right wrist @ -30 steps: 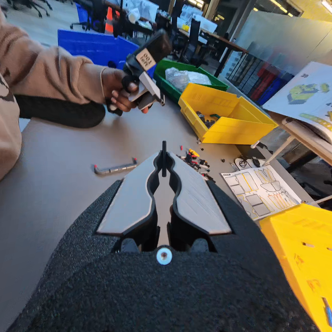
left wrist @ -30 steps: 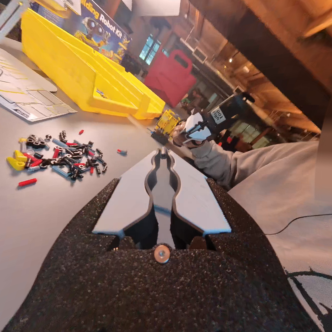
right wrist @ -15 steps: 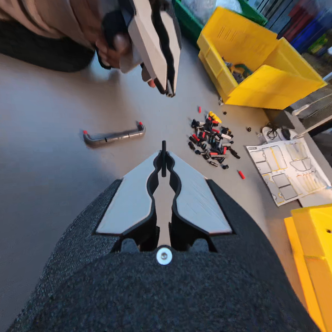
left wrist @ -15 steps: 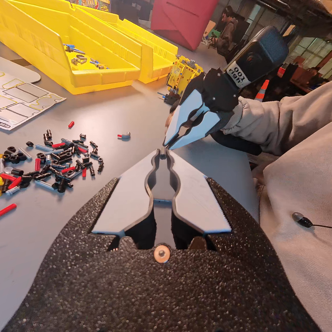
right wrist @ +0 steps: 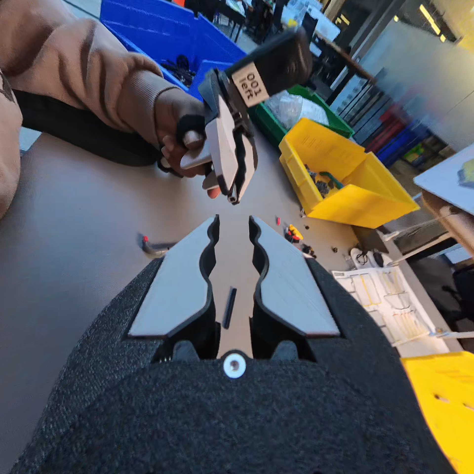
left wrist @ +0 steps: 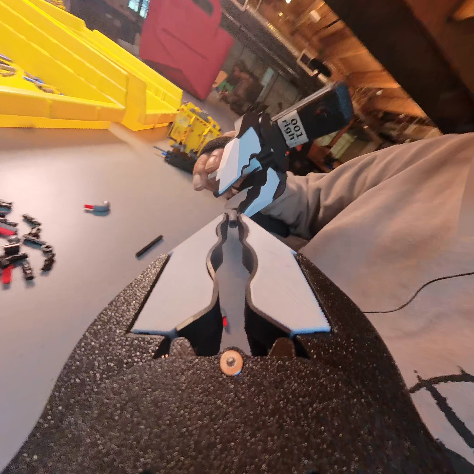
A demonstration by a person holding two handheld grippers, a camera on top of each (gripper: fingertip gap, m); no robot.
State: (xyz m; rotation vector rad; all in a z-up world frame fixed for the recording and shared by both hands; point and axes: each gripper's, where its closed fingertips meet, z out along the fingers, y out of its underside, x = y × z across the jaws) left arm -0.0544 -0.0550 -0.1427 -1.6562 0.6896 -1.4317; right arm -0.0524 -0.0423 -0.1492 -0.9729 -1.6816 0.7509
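My left gripper (left wrist: 233, 221) is shut on a small grey connector piece (left wrist: 233, 222) and held above the grey table. It also shows in the right wrist view (right wrist: 233, 198), held by a hand, just beyond my right gripper's tips. My right gripper (right wrist: 234, 221) is open and empty, low over the table. A short black axle (right wrist: 229, 307) lies on the table between its fingers (right wrist: 179, 282). In the left wrist view the axle (left wrist: 148, 246) lies left of my left gripper, and the right gripper (left wrist: 232, 204) hangs open just past the left one's tips.
A pile of small black, red and yellow parts (left wrist: 18, 254) lies to the left. A grey bar with red pins (right wrist: 154, 248) lies nearby. Yellow bins (right wrist: 346, 179), a second yellow bin (right wrist: 446, 410), a blue bin (right wrist: 159, 33), a sticker sheet (right wrist: 384, 302) and a yellow model (left wrist: 192, 128) surround the area. The grippers are tip to tip, or close to it. Left tips and right tips are each some 30 cm from the yellow model (left wrist: 192, 128).
My right gripper has opened and the black axle it held now lies on the table. Both grippers have tilted upward, with their tips still close together.
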